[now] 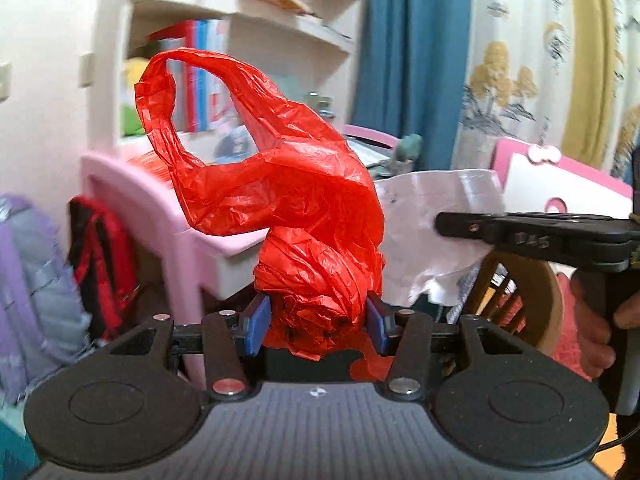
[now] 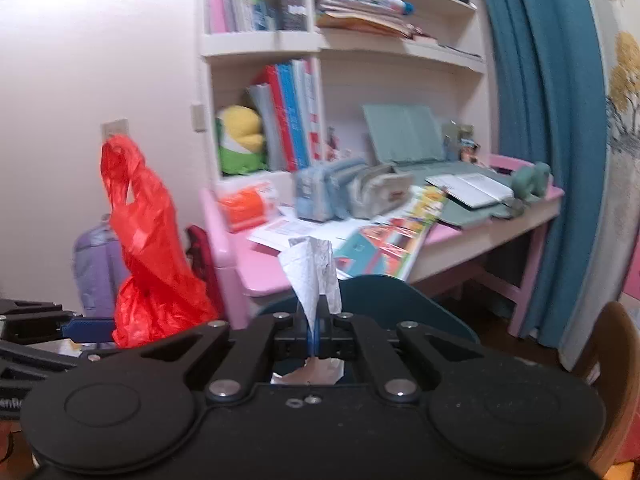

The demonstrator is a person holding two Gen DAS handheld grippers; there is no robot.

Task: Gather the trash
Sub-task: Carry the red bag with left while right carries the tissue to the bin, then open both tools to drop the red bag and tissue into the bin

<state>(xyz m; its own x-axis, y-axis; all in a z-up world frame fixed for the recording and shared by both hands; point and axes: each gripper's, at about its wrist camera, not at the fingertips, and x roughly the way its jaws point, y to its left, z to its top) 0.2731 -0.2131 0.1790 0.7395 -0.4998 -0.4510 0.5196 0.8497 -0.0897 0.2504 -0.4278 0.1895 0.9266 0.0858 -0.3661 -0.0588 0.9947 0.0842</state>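
My left gripper [image 1: 318,316] is shut on a crumpled red plastic bag [image 1: 280,168]; its blue pads [image 1: 256,322] squeeze the bunched lower part while a handle loop stands up above. The same red plastic bag [image 2: 152,256] shows at the left of the right wrist view, held up beside the left gripper's fingers [image 2: 86,328]. My right gripper [image 2: 314,330] is shut on a crumpled white sheet of paper [image 2: 314,276] that sticks up from its jaws. In the left wrist view that white paper [image 1: 436,220] hangs at the right, pinched by the right gripper [image 1: 444,222], with a hand [image 1: 592,328] below.
A pink desk [image 2: 256,268] ahead carries pencil cases [image 2: 352,192], an open notebook [image 2: 468,190], a colourful booklet [image 2: 392,240] and an orange pack [image 2: 244,204]. Bookshelves [image 2: 344,52] rise behind it. A dark blue chair back [image 2: 384,300] stands close in front. Backpacks [image 1: 36,280] lean at the left, blue curtain [image 2: 544,120] at the right.
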